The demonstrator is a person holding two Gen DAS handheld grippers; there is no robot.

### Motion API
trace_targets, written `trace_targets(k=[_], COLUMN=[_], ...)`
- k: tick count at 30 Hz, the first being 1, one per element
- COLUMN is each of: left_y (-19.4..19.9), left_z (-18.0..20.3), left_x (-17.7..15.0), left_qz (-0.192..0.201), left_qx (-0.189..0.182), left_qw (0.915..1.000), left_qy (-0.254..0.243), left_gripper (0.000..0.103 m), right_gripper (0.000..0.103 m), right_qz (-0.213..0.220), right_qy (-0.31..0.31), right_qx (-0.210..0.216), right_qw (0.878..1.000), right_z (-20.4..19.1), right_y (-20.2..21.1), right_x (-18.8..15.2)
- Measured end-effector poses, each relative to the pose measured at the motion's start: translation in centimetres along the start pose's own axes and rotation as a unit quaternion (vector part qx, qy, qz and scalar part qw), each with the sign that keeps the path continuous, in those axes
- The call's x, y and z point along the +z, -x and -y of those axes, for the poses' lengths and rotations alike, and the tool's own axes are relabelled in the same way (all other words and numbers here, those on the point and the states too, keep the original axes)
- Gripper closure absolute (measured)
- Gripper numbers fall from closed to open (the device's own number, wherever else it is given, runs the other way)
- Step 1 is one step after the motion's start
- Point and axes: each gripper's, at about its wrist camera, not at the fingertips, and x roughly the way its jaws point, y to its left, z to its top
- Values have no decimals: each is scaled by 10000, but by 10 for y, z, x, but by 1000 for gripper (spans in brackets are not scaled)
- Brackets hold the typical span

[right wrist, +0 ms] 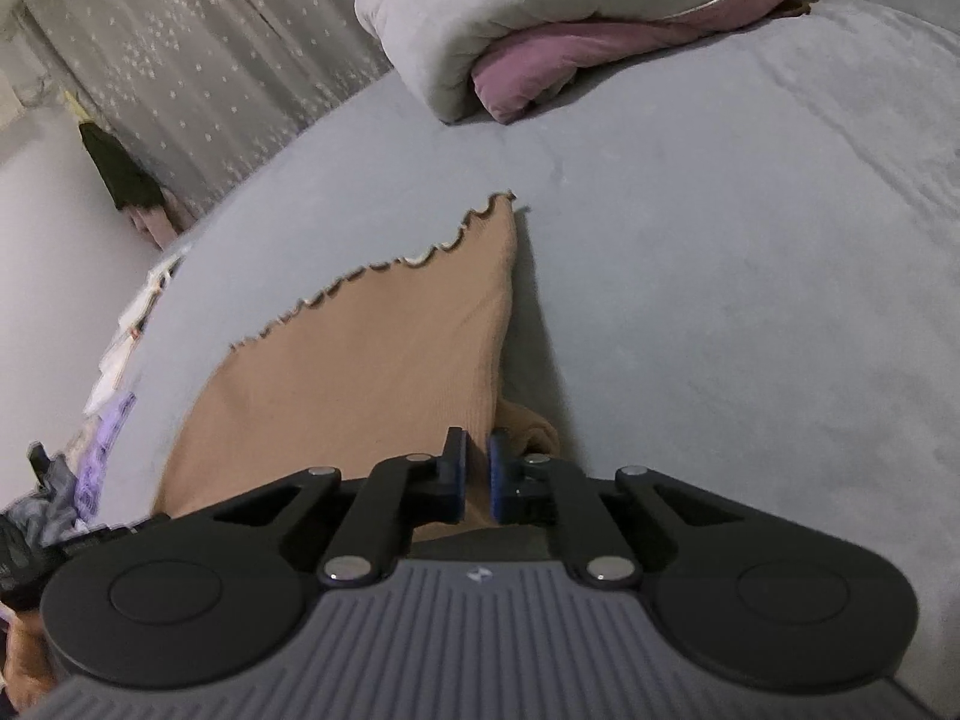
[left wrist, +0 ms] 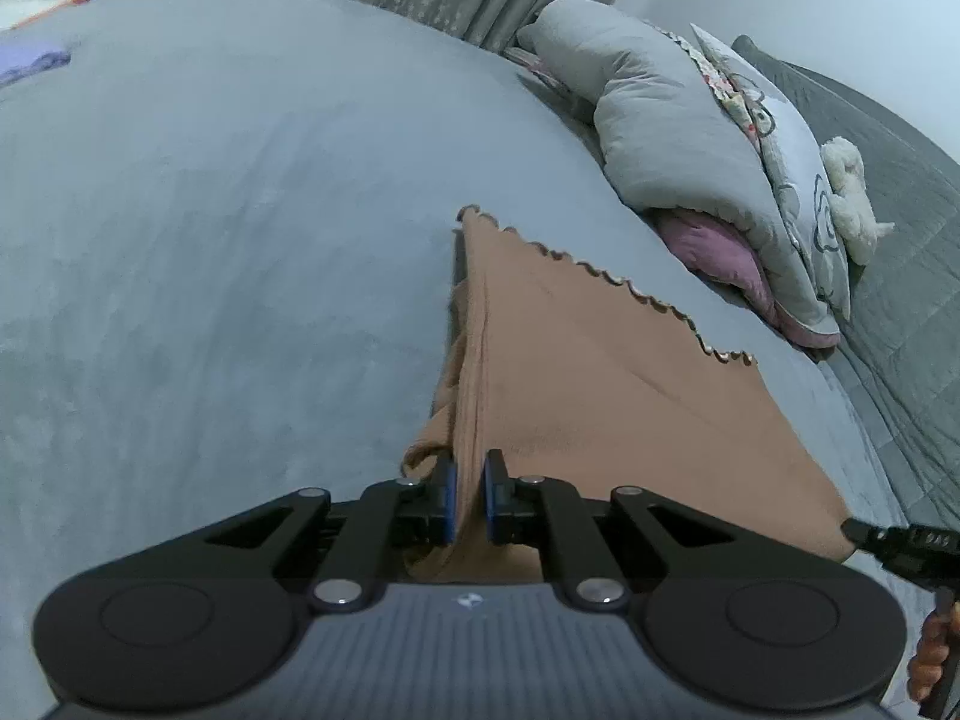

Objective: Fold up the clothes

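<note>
A tan ribbed garment with a wavy, frilled far hem lies spread on the grey-blue bed cover. My left gripper is shut on the garment's near left edge, and cloth bunches between its blue pads. In the right wrist view the same tan garment stretches away to the left, and my right gripper is shut on its near right edge. The tip of the right gripper's body shows at the lower right of the left wrist view, at the garment's near right corner. A hand shows below it.
A folded grey and pink quilt with a patterned pillow and a white plush toy lies at the far right of the bed. Starred grey curtains hang behind. Other clothes lie piled at the bed's left edge.
</note>
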Motion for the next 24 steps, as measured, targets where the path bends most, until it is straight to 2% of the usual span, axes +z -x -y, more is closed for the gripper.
trace_targets(k=[4, 9, 11, 13, 14, 16, 19, 21, 22, 24], left_y=[3, 23, 37, 48, 51, 54, 49, 37, 33, 35], left_z=[1, -4, -6, -5, -3, 3, 12, 14, 15, 27], left_x=[-1, 3, 4, -1, -5, -16, -31, -39, -42, -46], left_qz=[25, 89, 133, 37, -12, -112, -236, -363, -387, -252], left_qx=[1, -71, -15, -28, -57, -171, -143, -50, -17, 37], left_qw=[9999, 9998, 9996, 9994, 9992, 9988, 9987, 9973, 9964, 9974], left_qy=[-119, 150, 238, 357, 398, 437, 429, 644, 753, 669], left_gripper=[93, 87, 83, 68, 64, 47, 43, 43, 43, 43], right_gripper=[92, 68, 51, 37, 36, 36, 35, 35, 35, 35], right_qz=[-87, 91, 116, -57, -186, -395, -568, -554, -524, -431], right_qy=[142, -314, -466, -817, -1032, -1382, -1950, -2356, -2473, -2465], right_qx=[-103, -195, -136, 226, 432, 750, 926, 961, 942, 863], right_qw=[9998, 9993, 9988, 9964, 9935, 9868, 9748, 9655, 9629, 9643], right_z=[-2, 13, 18, 28, 33, 42, 56, 62, 62, 54], right_y=[-11, 3, 11, 15, 14, 12, 7, 2, -1, -2], right_x=[1, 4, 2, -3, -7, -12, -22, -27, -29, -31])
